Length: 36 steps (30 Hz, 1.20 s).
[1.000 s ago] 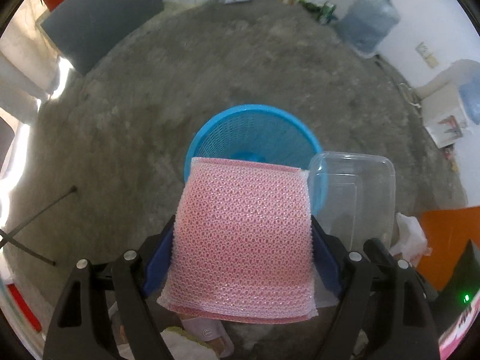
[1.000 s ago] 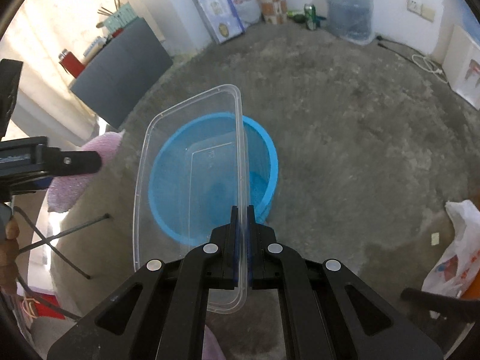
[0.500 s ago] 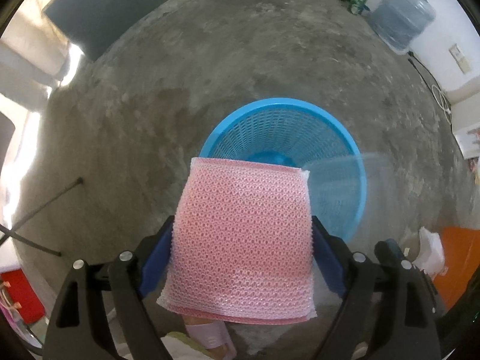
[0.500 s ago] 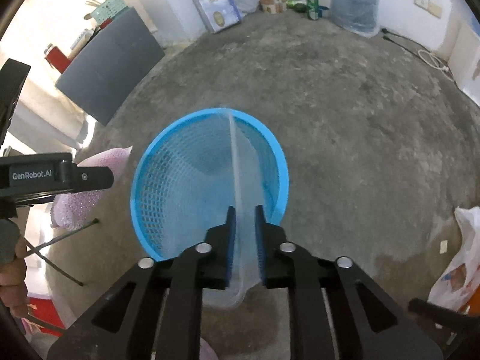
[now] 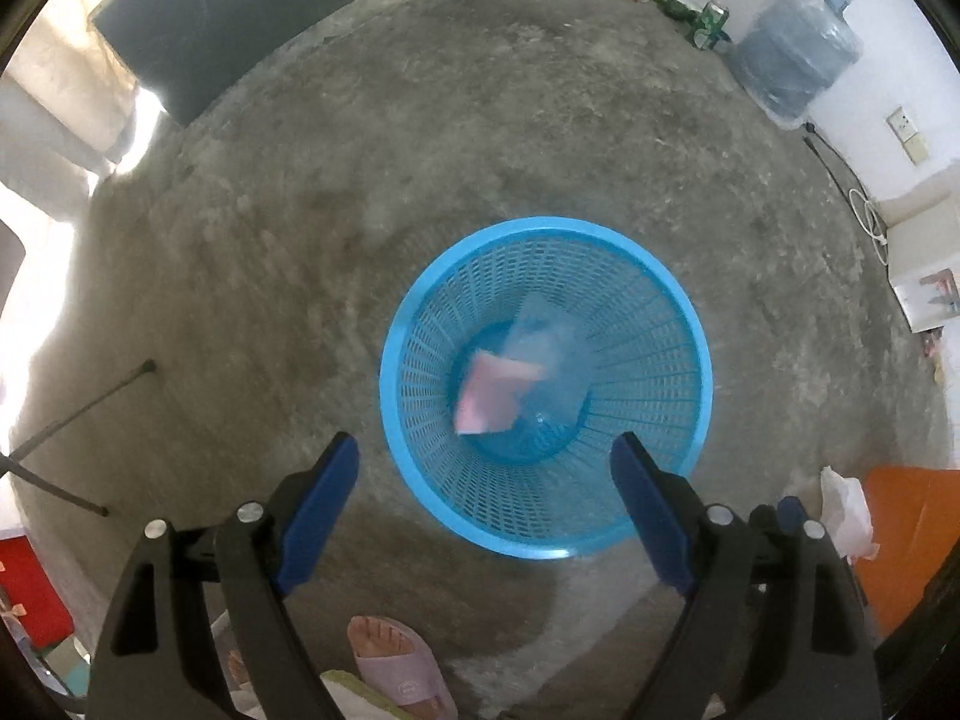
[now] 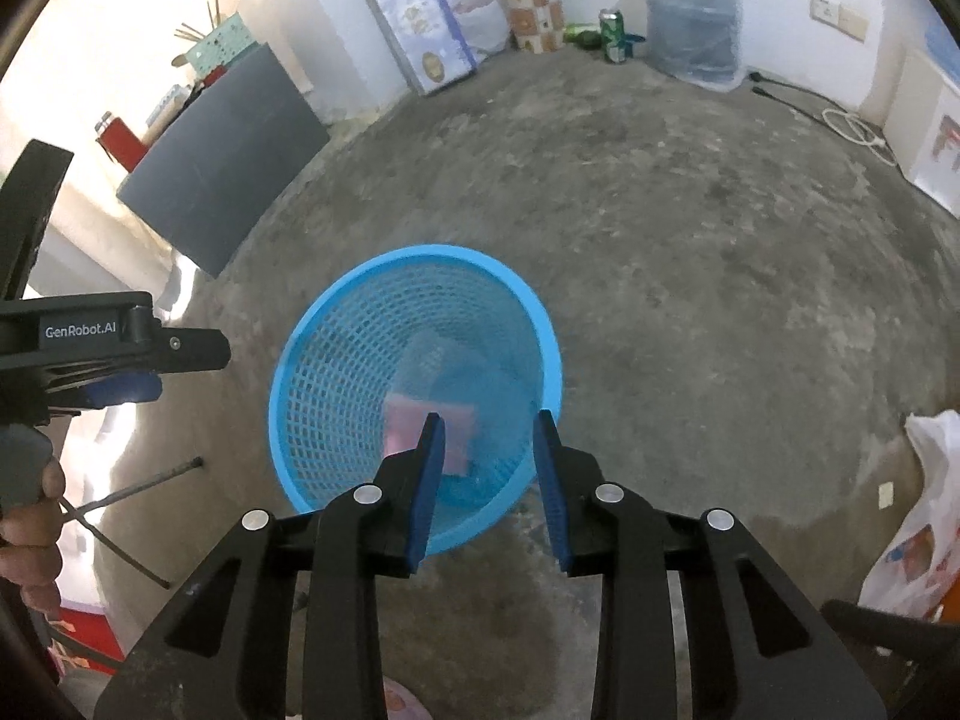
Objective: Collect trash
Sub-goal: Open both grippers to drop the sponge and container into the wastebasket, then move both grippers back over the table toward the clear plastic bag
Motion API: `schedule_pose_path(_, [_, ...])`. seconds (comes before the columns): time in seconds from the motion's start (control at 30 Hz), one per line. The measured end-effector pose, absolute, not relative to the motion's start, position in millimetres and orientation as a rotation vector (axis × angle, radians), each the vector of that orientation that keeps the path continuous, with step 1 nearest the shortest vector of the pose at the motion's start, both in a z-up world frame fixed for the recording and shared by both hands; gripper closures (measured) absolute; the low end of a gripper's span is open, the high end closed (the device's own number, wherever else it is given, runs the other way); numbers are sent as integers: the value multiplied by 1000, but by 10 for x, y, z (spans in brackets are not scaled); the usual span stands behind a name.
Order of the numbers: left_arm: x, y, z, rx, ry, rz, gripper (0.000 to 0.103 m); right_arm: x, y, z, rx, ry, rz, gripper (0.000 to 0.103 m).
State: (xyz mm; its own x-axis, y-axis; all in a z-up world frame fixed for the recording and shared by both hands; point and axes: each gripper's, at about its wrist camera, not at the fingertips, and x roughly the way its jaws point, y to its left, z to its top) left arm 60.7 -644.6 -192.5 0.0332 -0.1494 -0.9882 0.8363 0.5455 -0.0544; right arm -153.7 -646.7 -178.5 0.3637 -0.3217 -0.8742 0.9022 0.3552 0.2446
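I look down through my left gripper (image 5: 485,459), which points straight at the floor with its blue-padded fingers (image 5: 321,501) spread wide and nothing between them. Below it a round blue mesh basket (image 5: 654,294) stands on the grey concrete floor (image 5: 420,150). Inside the basket, near its bottom, a pink mesh sponge (image 5: 489,396) lies beside and partly over a clear plastic container (image 5: 549,342); both are blurred, so I cannot tell how they rest. At the bottom edge I see a foot in a pale pink sandal (image 5: 393,663).

My right gripper (image 6: 487,429) tilts down toward the same basket from one side. Its fingers (image 6: 549,468) stand a narrow way apart and are opening, with nothing between them; the pink sponge shows past the tips, down in the basket. At the left edge of this view the left gripper's black arm reaches in, and a hand (image 6: 30,519) grips its handle.

Against the far wall stand a large water jug (image 6: 693,12), a green can (image 6: 612,36) and a dark slanted board (image 6: 222,162). A white plastic bag (image 6: 918,516) lies on the floor at the right.
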Motion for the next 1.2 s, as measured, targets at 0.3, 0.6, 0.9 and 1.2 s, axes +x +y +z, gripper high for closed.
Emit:
schedule_pose_path(0.3, [621,-6292,-1699,623,1335,-866,19,-1814,-6328,-1623,886,794,-965,73])
schedule_pose_path(0.6, [583,-5904,-1087,521,1322,-967,19,-2126,-5978,-1261,901,733,-993,61])
schedule_pose_path(0.9, [390,-5019,-159,380,1189,-1131,15,-2196,-5372,-779,838,694,-949,42])
schedule_pose_path(1.2, [-17,-3645,371,334,993,-1379,14,-1833,-4814,-297,624,709,-868,14])
